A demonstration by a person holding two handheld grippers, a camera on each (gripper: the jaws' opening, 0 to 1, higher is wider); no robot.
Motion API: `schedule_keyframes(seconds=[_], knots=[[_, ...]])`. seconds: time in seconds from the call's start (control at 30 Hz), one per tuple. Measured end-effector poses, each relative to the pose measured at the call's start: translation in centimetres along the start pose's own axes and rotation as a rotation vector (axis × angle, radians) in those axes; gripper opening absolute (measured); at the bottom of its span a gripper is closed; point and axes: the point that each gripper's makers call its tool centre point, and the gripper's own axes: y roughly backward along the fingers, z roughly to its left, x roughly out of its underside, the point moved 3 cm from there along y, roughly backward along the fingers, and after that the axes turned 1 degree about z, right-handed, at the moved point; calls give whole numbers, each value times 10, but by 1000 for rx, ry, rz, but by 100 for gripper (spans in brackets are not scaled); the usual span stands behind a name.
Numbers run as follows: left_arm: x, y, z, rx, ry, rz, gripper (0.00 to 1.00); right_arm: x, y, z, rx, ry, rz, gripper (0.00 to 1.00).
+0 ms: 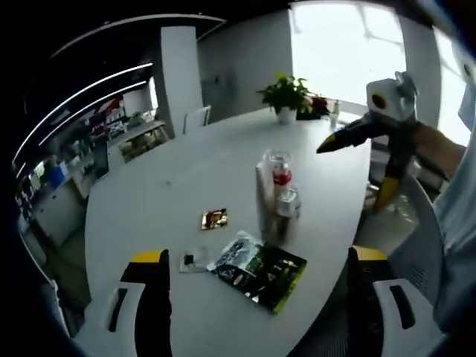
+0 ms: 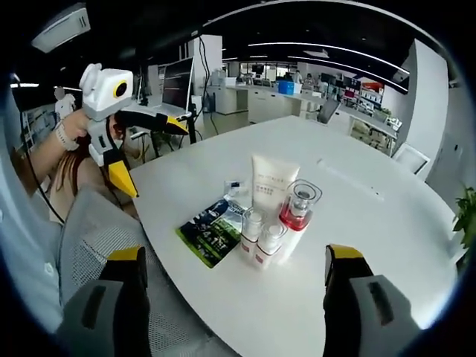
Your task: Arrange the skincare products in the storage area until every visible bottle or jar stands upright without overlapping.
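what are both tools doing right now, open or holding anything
Left tool: open, holding nothing, above the table.
Right tool: open, holding nothing, short of the bottles.

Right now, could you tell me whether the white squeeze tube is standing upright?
Upright: the white squeeze tube stands vertically on the white table.

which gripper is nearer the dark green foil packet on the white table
left: dark green foil packet lies just ahead of left gripper; right gripper hangs beyond the bottles

no legible text, perhaps from blur
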Motion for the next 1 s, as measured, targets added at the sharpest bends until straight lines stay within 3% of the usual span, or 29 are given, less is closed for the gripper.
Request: schedule_keyframes(seconds=[0.43, 0.67, 0.8, 1.0], knots=[[5, -9, 6, 13, -11, 9, 94, 0, -3, -5, 19, -10, -10, 99], [16, -21, 18, 22, -15, 67, 90, 5, -7, -8, 24, -9, 9, 97], [17, -28, 23, 35, -34, 64, 90, 7, -7, -11, 28, -21, 6, 96], [25, -40, 34, 52, -27, 104, 82, 10, -8, -14, 31, -27, 19, 95]])
